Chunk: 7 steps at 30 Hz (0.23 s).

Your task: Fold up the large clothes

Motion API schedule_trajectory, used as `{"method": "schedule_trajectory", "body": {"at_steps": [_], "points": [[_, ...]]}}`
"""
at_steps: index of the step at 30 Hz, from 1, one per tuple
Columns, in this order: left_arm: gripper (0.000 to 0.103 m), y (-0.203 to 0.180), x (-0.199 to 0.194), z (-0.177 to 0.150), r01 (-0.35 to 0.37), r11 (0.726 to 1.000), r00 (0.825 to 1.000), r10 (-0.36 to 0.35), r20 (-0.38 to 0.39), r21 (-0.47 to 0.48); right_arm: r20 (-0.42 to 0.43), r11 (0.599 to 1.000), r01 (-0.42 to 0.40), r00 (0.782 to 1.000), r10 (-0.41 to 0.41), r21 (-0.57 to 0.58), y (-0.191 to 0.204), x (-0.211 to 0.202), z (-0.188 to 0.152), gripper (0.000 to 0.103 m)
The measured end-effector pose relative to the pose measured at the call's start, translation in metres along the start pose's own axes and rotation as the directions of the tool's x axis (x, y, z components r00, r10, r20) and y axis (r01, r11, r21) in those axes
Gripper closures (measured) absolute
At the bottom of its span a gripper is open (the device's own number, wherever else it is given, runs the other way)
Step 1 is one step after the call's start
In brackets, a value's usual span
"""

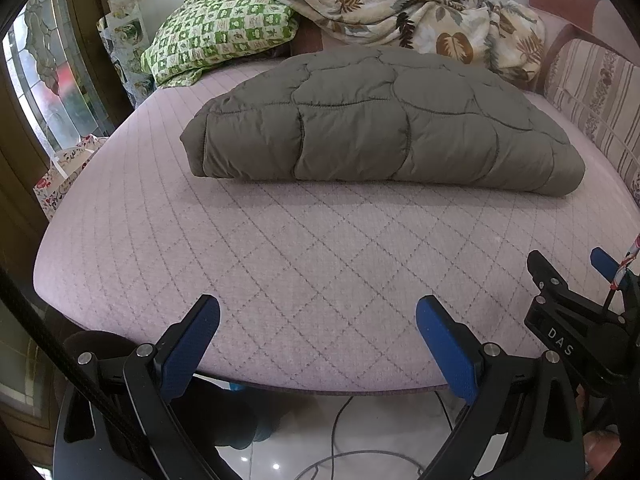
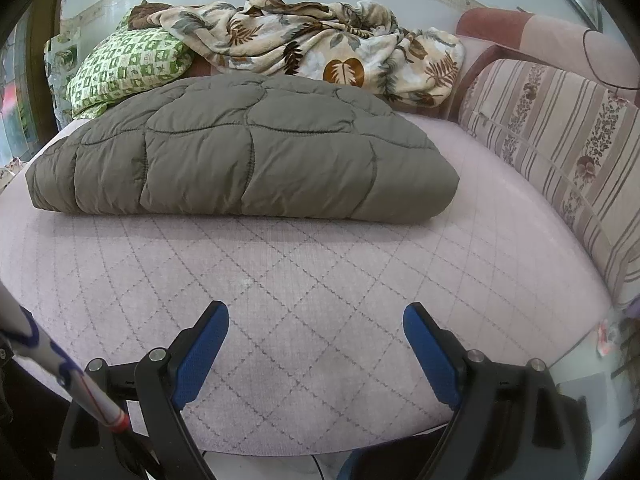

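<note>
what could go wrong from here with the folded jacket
1. The puffy jacket looks springy; with both grippers, left and right, open and clear of it, the fold may loosen.
2. The leaf blanket lies heaped right behind it, so a push backward could tangle the two.
3. Both grippers hover at the mattress front edge; dragging the jacket forward might slide it off.

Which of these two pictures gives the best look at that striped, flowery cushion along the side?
The right wrist view. There the striped cushion fills much of the right side, showing its stripes and flower bands clearly next to the folded gray jacket. The left wrist view catches only a narrow strip of it at the right edge.
</note>
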<state>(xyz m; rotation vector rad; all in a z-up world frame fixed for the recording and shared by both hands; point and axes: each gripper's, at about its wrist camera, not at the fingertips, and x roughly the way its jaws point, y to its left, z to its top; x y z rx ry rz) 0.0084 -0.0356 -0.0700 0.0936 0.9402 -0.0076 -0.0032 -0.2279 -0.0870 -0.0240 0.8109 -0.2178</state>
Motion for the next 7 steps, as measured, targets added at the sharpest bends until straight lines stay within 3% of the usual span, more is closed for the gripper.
{"method": "schedule_trajectory", "body": {"at_steps": [7], "points": [[0.005, -0.0007, 0.0017, -0.0006, 0.003, 1.000, 1.000, -0.003, -0.007, 0.004, -0.007, 1.000, 0.001, 1.000, -0.001, -0.005, 0.0007, 0.0019, -0.0003, 0.011]]}}
